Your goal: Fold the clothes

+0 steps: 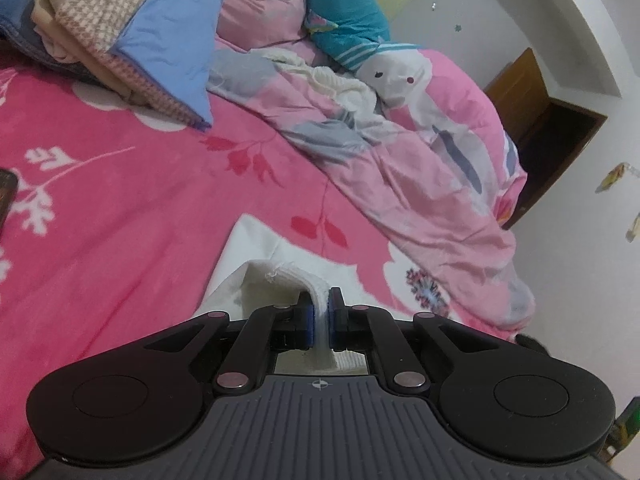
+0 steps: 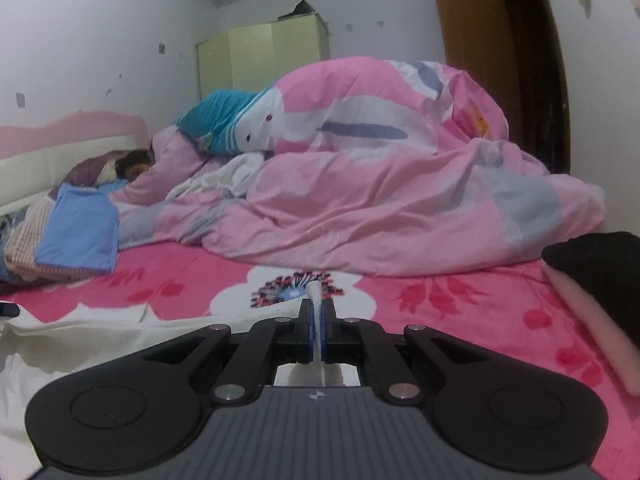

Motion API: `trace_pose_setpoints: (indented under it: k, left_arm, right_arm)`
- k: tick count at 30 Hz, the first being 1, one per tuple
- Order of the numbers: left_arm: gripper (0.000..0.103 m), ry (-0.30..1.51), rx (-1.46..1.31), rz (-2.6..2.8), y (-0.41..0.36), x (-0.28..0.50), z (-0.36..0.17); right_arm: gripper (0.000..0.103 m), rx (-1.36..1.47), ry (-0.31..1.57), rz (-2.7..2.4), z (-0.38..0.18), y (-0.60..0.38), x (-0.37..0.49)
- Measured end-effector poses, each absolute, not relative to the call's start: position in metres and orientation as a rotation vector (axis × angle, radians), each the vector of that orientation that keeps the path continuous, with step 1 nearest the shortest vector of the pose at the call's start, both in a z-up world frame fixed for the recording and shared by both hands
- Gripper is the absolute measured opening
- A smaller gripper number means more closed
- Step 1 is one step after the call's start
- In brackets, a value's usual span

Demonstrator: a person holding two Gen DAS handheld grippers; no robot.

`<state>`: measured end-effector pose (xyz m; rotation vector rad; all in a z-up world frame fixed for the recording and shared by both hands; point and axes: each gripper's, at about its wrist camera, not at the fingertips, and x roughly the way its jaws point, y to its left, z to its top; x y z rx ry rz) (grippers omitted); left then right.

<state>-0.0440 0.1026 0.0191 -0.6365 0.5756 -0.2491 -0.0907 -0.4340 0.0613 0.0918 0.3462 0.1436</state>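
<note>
Left wrist view shows the left gripper (image 1: 320,314) with its two blue pads (image 1: 308,320) pressed on a thick edge of the soft white cloth garment (image 1: 256,248). The edge bends up between the pads, and the rest of the garment lies flat on the bright pink blanket with white flowers (image 1: 120,184) just ahead.

In the right wrist view, the right gripper (image 2: 318,316) is pinched tight on a thin edge of the same white garment (image 2: 80,332). A small bit of cloth pokes up past the tips. The garment spreads out to the left, a bit wrinkly, on the pink blanket (image 2: 460,300).

Farther off sits a stack of folded clothes with a light blue one on top (image 1: 168,40). Behind that is a big puffy pink quilt (image 2: 380,184), and someone seems to be sleeping under it.

It looks like both tongs hold one edge, ready to make a fold. To do it well, both should lift together, keep the edge stretched straight between them, and carry it over evenly so the corners meet. The pinch should stay firm, because the thin bit on the right side could slip out.
</note>
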Motion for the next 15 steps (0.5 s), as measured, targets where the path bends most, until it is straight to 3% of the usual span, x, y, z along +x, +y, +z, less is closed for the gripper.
trace_pose_setpoints:
  k: [15]
  left_arm:
    - [0.005, 0.669, -0.682, -0.239, 0.1, 0.035, 0.003]
  right_arm:
    - [0.002, 0.137, 0.362, 0.116, 0.05, -0.444, -0.026]
